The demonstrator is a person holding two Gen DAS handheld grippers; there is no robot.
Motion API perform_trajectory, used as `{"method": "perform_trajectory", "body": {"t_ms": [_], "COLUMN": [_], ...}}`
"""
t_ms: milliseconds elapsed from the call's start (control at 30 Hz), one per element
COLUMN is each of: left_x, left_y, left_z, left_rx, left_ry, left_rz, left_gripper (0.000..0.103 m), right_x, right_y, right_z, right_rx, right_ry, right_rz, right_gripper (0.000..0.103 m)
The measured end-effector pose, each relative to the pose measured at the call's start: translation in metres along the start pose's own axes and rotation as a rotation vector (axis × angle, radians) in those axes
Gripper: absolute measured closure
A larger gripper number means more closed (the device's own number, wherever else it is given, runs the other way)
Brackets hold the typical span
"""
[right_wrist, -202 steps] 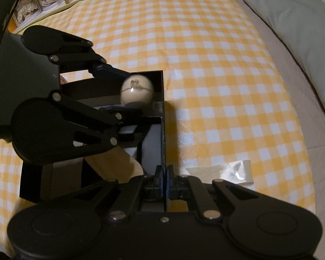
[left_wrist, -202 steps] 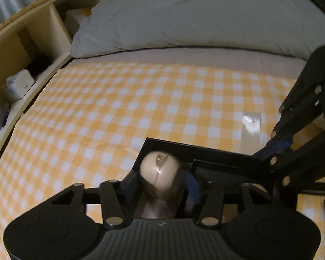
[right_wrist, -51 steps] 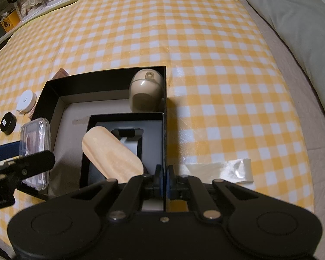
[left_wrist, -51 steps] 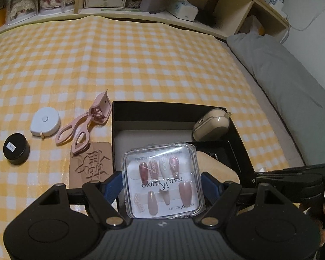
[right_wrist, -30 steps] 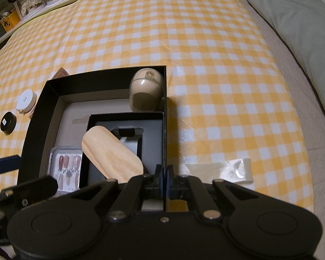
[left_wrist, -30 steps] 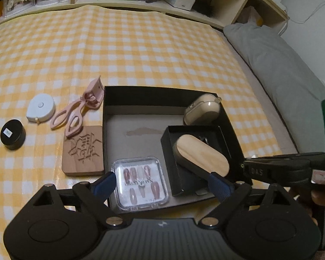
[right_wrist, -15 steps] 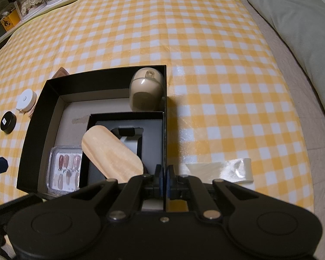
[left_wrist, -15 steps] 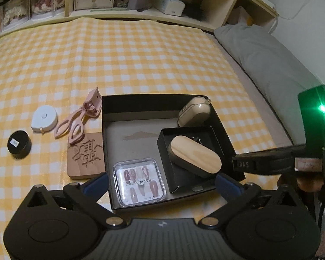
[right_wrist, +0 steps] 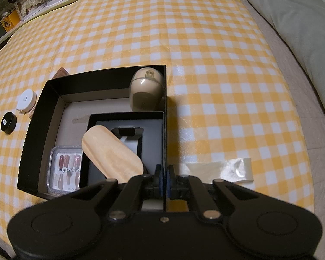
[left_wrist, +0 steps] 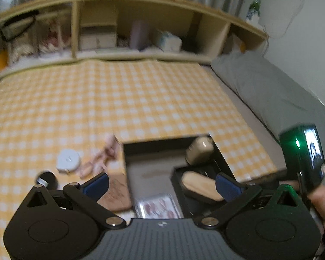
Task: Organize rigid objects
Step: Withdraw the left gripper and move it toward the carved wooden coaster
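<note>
Lifted and spread wide, the left gripper (left_wrist: 160,184) had left the nail case (right_wrist: 65,171) lying in the black box (right_wrist: 41,99).
It held nothing. The right gripper (right_wrist: 164,181) stayed pinched on the box's right wall. A beige pod (right_wrist: 146,93) sat in the far corner, a wooden brush (right_wrist: 112,153) across the inner tray (right_wrist: 127,117).

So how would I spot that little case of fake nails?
Find the big black box on the yellow checked cloth. In its near-left corner, beside the smaller black box, lies a clear flat case of fake nails, the only see-through thing there.
</note>
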State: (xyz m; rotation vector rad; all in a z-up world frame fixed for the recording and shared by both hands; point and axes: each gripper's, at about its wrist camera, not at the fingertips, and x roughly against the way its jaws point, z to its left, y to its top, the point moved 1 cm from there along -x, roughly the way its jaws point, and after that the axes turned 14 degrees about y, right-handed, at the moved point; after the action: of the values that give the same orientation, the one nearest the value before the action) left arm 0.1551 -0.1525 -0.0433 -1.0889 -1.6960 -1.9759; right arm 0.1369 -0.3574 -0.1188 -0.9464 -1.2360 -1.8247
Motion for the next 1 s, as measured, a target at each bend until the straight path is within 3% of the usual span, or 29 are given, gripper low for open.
{"method": "perform_trajectory", "body": {"t_ms": [167, 333, 667, 1000], "left_x": [-0.003, -0.022, -0.066, -0.103], "left_y": [0.014, 0.024, 0.022, 0.007], "left_z": [0.028, 0.064, 0.124, 0.13], "left_rx": [0.065, 0.098, 0.202, 0.142], "left_ry": [0.059, 0.163, 0.313, 0.353], "left_rz": [-0.019, -0.016, 0.063, 0.045], "left_gripper": [0.0, 0.0, 0.0, 0.0], "right_x": [0.0, 0.01, 0.047, 0.074], "right_y": [-0.001, -0.001, 0.006, 0.003], "right_z": [0.0, -0.003, -0.01, -0.013], "right_rx": [-0.002, -0.01, -0.049, -0.037], "right_ry": [0.0, 0.001, 0.036, 0.025], "right_rz": [-0.006, -0.034, -0.091, -0.107], "right_gripper": [0.099, 0.099, 0.101, 0.101]}}
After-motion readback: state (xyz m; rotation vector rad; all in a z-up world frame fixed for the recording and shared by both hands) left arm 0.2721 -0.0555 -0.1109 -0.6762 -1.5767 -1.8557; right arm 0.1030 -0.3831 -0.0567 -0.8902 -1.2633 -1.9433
